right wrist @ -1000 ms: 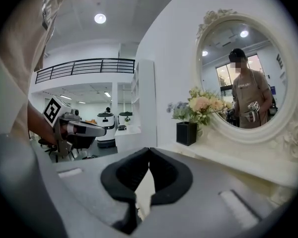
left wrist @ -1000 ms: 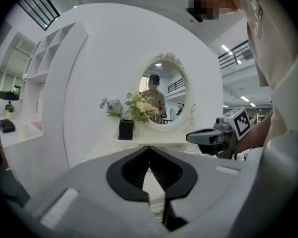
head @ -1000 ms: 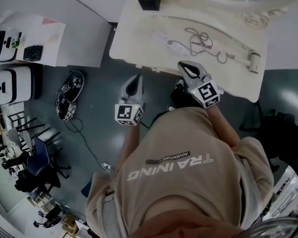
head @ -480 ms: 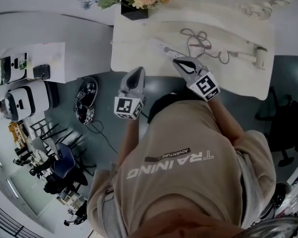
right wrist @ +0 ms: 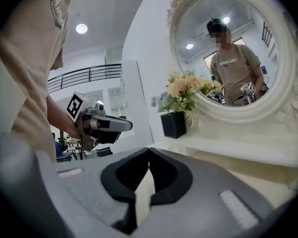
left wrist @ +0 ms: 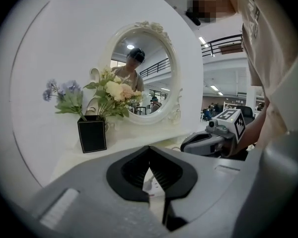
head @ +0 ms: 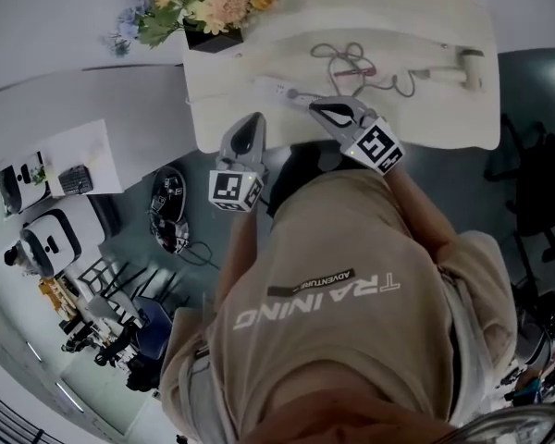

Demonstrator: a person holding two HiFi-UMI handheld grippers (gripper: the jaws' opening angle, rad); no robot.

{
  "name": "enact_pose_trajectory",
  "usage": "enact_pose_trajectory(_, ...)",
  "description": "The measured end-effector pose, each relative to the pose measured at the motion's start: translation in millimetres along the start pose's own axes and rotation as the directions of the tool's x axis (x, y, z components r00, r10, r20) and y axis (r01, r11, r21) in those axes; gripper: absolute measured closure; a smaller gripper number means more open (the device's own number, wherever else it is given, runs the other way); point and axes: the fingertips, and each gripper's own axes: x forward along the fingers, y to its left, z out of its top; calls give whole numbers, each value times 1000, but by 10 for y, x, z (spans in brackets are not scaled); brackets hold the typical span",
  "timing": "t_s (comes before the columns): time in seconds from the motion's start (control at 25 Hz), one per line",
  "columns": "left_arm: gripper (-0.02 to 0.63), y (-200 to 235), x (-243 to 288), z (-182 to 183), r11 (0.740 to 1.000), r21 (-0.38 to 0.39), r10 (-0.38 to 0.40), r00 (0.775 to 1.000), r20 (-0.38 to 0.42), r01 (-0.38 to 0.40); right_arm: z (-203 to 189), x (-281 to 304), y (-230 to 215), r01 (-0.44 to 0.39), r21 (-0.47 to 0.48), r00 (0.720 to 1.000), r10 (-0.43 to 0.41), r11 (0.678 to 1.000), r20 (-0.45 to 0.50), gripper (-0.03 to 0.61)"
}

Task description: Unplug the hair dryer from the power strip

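Both jaws shut and empty, the left gripper (head: pixel 252 120) and right gripper (head: pixel 316 108) hover at the vanity table (head: pixel 425 128); the power strip (head: pixel 276 88) slants crosswise just ahead, its plug end apparently nearest the right; the hair dryer (head: pixel 469 63) lies far right.

The person's beige T-shirt (head: pixel 351 359) carries large pale lettering "TRAINING", seen upside down, with a smaller "ADVENTURE" beside it.
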Motion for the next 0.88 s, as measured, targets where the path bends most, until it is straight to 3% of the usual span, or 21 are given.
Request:
enact_pose_trajectory(0.16, 606, 122, 113, -34, 995, 23, -101, 995, 4, 101, 53, 71, -88, 103, 9, 994, -102, 995, -26, 574)
enact_pose_trajectory(0.28, 606, 198, 204, -96, 976, 63, -209, 978, -27, 210, 85, 139, -136, 201, 33, 979, -199, 979, -51, 574)
enact_pose_trajectory(0.44, 606, 288, 275, -313, 929, 93, -351, 933, -82, 358, 92, 276, -155, 310, 69, 949, -304, 948, -85, 574)
enact_pose_trajectory(0.64, 606, 351, 370, -528, 880, 128, -440, 887, -142, 458, 9, 283, -177, 437, 69, 891, -422, 897, -167, 574)
enact_pose_trajectory(0.88, 606, 242, 516, -735, 786, 210, -535, 810, -240, 581, -274, 250, -42, 504, 75, 840, -469, 860, -272, 574)
